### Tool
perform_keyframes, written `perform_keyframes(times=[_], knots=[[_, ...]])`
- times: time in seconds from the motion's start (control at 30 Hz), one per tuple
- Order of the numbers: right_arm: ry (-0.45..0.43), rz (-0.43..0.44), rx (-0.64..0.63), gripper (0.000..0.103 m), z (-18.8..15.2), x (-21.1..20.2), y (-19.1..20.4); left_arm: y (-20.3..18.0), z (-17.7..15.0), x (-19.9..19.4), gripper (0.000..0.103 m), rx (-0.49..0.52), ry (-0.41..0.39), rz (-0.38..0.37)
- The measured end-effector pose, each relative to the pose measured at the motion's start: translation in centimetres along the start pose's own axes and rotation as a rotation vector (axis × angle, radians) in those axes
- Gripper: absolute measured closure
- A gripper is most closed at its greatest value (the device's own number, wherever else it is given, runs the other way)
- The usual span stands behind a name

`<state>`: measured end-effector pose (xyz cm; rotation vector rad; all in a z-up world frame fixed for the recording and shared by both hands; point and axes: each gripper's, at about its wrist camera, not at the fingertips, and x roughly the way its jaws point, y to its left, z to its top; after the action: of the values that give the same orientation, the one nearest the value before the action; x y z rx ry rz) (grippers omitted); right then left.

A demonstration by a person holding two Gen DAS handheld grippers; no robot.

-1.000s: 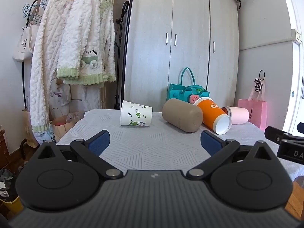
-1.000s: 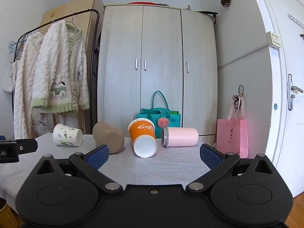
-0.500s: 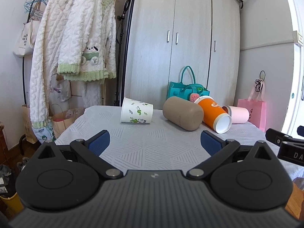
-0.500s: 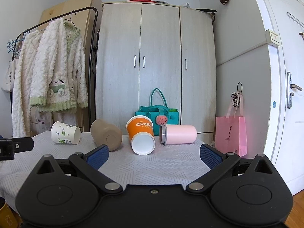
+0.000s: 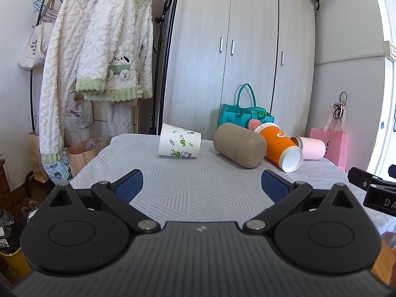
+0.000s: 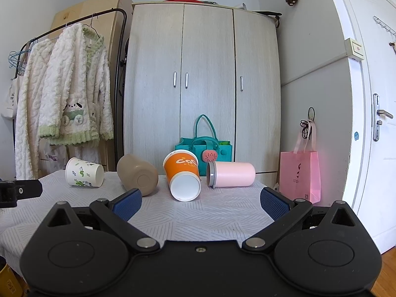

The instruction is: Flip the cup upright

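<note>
Several cups lie on their sides in a row on the table: a white paper cup with green leaves point(image 5: 179, 143) point(image 6: 84, 172), a tan cup point(image 5: 238, 145) point(image 6: 137, 174), an orange cup point(image 5: 279, 146) point(image 6: 183, 175) and a pink tumbler point(image 5: 310, 147) point(image 6: 231, 174). My left gripper point(image 5: 201, 185) is open and empty, short of the white and tan cups. My right gripper point(image 6: 200, 201) is open and empty, in front of the orange cup.
The table has a grey patterned cloth point(image 5: 198, 188). Behind it stand a wardrobe point(image 6: 203, 86), a teal bag point(image 6: 204, 151), a pink bag point(image 6: 299, 175) and a clothes rack with fleece robes point(image 5: 99, 61). A white door point(image 6: 371, 123) is at the right.
Both views have shifted slightly lower in frame, the cups appearing a little nearer. Both grippers stay open and the cups have not moved.
</note>
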<state>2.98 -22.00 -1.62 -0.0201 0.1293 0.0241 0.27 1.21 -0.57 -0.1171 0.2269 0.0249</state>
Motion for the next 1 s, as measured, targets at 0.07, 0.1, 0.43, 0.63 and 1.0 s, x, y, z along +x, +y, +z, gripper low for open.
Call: perform_keyframes(times=[0.07,0.1,0.43,0.63,1.0], knots=[[0.0,0.0,0.0,0.0,0.01,0.02,0.0,0.0,-0.02,0.01,0.0,0.001,0.0,0.0],[0.0,0.0,0.001,0.0,0.0,0.02,0.0,0.0,-0.03,0.02,0.0,0.001,0.001,0.0],[0.002,0.0,0.001,0.0,0.0,0.01,-0.14,0.01,-0.13,0.06,0.0,-0.002,-0.001,-0.008],[0.004,0.0,0.001,0.0,-0.02,0.05,-0.18,-0.11,-0.06,-0.28,0.0,0.001,-0.009,-0.016],[0.005,0.0,0.001,0.0,-0.02,0.09,-0.23,-0.24,0.1,-0.68,0.0,0.0,-0.002,-0.017]])
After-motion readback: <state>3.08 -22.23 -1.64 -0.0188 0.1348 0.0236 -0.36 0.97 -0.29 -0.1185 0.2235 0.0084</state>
